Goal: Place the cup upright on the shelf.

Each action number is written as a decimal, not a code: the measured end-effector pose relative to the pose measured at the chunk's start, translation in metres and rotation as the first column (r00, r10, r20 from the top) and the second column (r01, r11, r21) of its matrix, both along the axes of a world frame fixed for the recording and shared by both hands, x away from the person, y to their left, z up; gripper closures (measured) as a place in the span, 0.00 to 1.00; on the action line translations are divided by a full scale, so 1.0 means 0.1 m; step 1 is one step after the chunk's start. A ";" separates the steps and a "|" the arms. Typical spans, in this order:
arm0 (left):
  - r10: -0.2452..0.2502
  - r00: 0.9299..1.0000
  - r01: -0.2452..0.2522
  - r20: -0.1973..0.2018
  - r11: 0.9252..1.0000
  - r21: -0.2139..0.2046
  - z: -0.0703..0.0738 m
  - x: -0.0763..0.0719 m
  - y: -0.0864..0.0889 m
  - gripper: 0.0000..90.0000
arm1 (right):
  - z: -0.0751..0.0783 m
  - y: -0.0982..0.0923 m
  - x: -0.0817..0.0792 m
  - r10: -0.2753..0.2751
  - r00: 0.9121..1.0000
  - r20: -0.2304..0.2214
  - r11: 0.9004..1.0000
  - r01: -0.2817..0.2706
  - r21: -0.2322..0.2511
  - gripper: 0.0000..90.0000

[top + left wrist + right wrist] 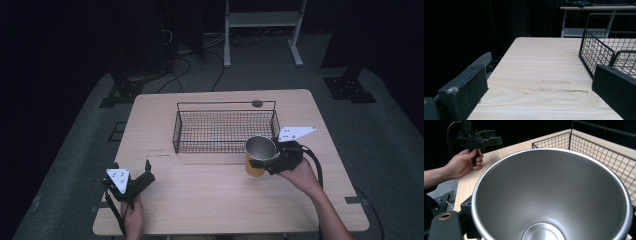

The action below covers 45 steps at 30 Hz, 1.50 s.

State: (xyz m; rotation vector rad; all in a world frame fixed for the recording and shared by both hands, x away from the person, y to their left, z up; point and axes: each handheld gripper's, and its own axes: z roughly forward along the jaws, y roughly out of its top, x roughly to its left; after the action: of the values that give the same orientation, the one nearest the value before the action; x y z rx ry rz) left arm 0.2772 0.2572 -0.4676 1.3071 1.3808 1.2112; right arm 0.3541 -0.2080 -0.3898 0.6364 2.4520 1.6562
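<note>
A metal cup [259, 150] with an orange outside and a bare steel inside hangs just above the table, close to the front right corner of a black wire basket [210, 150]. My right gripper [261, 163] is shut on the cup's rim from the right. In the right gripper view the cup's steel inside [549, 195] lies directly ahead, with one black jaw at the lower left. My left gripper [132, 165] rests at the table's front left, open with nothing between its jaws. Its own view looks along the wood, with the basket [596, 50] to the right.
The light wooden table [200, 200] has bare room between the two hands and in front of the basket. A small dark disc [257, 103] sits by the far edge behind the basket. A white rack [262, 30] and cables stand on the floor beyond.
</note>
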 end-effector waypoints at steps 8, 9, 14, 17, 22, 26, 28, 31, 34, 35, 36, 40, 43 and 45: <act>0.002 1.000 -0.002 -0.002 1.000 0.000 0.00 0.00 0.00 0.00 | 0.12 0.03 0.13 0.008 1.000 -0.016 1.000 -0.008 0.012 0.14; 0.002 1.000 -0.002 -0.002 1.000 0.000 0.00 0.00 0.00 0.00 | 0.15 0.05 0.17 0.009 1.000 -0.016 1.000 -0.008 0.010 0.14; 0.002 1.000 -0.002 0.002 1.000 -0.002 0.00 0.00 0.00 0.00 | 0.22 0.06 0.28 0.011 1.000 -0.025 1.000 -0.010 0.018 0.14; 0.001 1.000 -0.001 0.001 1.000 -0.002 0.00 0.00 0.00 0.00 | 0.29 0.07 0.37 0.006 1.000 -0.027 1.000 -0.006 0.010 0.14; 0.001 1.000 -0.001 0.000 1.000 -0.002 0.00 0.00 0.00 0.00 | 0.37 0.11 0.48 -0.001 1.000 -0.022 1.000 0.000 -0.008 0.14; 0.000 1.000 0.000 0.000 1.000 -0.002 0.00 0.00 0.00 0.00 | 0.42 0.14 0.59 -0.006 1.000 -0.028 1.000 0.006 -0.010 0.14; 0.000 1.000 0.000 0.000 1.000 -0.002 0.00 0.00 0.00 0.00 | 0.44 0.17 0.66 -0.009 1.000 -0.030 1.000 0.008 -0.015 0.14; 0.000 1.000 0.000 0.000 1.000 -0.001 0.00 0.00 0.00 0.00 | 0.47 0.20 0.75 -0.014 0.999 -0.031 1.000 0.013 -0.027 0.14; 0.000 1.000 0.000 0.000 1.000 -0.001 0.00 0.00 0.00 0.00 | 0.50 0.23 0.82 -0.015 0.999 -0.036 0.999 0.014 -0.033 0.14; -0.001 1.000 0.001 0.000 1.000 0.000 0.00 0.00 0.00 0.00 | 0.50 0.23 0.84 -0.019 0.999 -0.033 0.999 0.018 -0.031 0.14; -0.001 1.000 0.001 0.000 1.000 0.000 0.00 0.00 0.00 0.00 | 0.52 0.25 0.89 -0.021 0.999 -0.037 0.999 0.019 -0.034 0.14; -0.002 1.000 0.002 0.000 1.000 -0.001 0.00 0.00 0.00 0.00 | 0.55 0.30 1.00 -0.024 0.999 -0.039 0.999 0.023 -0.031 0.14; -0.002 1.000 0.002 0.000 1.000 -0.001 0.00 0.00 0.00 0.00 | 0.57 0.35 1.06 -0.027 0.999 -0.034 0.999 0.025 -0.042 0.14; -0.003 1.000 0.003 0.001 1.000 -0.001 0.00 0.00 0.00 0.00 | 0.57 0.37 1.09 -0.029 0.999 -0.026 0.999 0.027 -0.040 0.14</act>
State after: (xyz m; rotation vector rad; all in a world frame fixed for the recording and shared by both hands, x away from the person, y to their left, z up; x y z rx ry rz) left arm 0.2774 0.2573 -0.4677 1.3066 1.3782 1.2092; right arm 0.4628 -0.1713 -0.3326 0.6885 2.4754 1.5954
